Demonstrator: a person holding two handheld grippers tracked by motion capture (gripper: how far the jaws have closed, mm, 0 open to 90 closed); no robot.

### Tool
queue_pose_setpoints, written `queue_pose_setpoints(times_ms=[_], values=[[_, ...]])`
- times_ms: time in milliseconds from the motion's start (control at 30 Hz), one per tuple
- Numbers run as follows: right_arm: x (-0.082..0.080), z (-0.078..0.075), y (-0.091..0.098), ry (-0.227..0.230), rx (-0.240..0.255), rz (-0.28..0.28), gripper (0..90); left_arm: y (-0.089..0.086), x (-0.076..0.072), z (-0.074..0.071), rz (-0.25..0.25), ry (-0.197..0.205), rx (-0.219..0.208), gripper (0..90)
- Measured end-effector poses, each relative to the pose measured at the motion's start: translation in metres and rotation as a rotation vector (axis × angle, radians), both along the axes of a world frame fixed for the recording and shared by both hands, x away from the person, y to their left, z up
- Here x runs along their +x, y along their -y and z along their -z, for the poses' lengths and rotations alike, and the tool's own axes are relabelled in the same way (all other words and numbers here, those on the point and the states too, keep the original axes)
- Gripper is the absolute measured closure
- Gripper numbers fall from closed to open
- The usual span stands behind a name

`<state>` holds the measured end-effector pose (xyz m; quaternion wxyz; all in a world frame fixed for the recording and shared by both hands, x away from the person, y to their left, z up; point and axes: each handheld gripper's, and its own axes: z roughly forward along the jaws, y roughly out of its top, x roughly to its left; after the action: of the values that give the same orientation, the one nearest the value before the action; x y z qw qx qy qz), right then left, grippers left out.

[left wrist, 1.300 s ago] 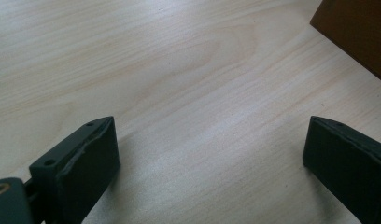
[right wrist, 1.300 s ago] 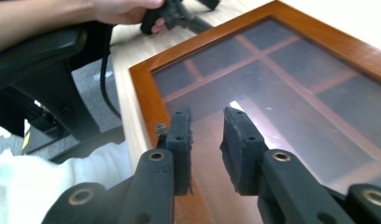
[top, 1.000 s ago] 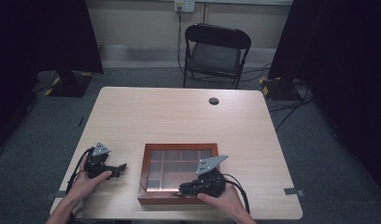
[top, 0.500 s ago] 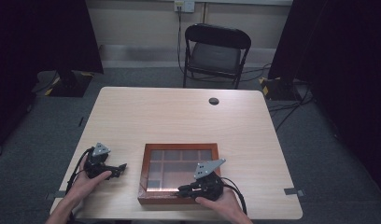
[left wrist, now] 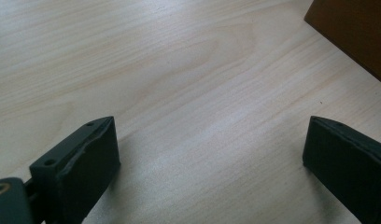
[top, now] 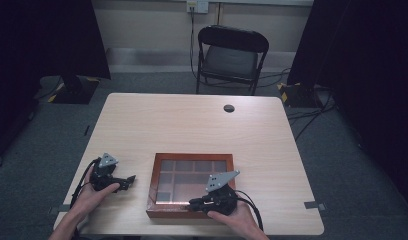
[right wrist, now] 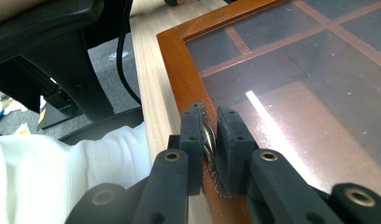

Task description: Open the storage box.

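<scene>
metal clasp (right wrist: 208, 140) half hidden, tool-pinched

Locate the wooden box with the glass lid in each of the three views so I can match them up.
High view: the shallow brown wooden box with the gridded glass lid sits near the table's front edge, centre.
Left gripper view: one dark brown corner, top right.
Right gripper view: the lid fills the right half, and the jaws are shut on a metal clasp at its frame.
Shared landmark: the light wooden tabletop.

High view looks down on the table (top: 202, 125); both gripper views sit close, sharing the wooden box (top: 192, 185).
</scene>
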<state>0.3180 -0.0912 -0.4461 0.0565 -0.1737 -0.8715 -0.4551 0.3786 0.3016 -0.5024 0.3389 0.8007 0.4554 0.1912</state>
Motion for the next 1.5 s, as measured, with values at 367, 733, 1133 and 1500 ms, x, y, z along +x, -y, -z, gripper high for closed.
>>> queue_pose_setpoints(times_ms=[367, 733, 1133, 1500], values=[[0.003, -0.004, -0.004, -0.008, -0.010, -0.026, 82.7, -0.002, -0.003, -0.004, -0.017, -0.010, -0.014, 16.3], [0.005, -0.013, -0.003, -0.017, 0.003, -0.028, 82.9, 0.010, -0.015, -0.020, 0.074, 0.058, -0.074, 17.6], [0.011, -0.025, -0.005, -0.030, -0.005, -0.047, 83.1, 0.027, -0.026, -0.030, 0.181, 0.083, -0.156, 17.4], [0.018, -0.038, -0.004, -0.048, -0.005, -0.067, 83.1, 0.033, -0.031, -0.035, 0.222, 0.093, -0.195, 17.5]])
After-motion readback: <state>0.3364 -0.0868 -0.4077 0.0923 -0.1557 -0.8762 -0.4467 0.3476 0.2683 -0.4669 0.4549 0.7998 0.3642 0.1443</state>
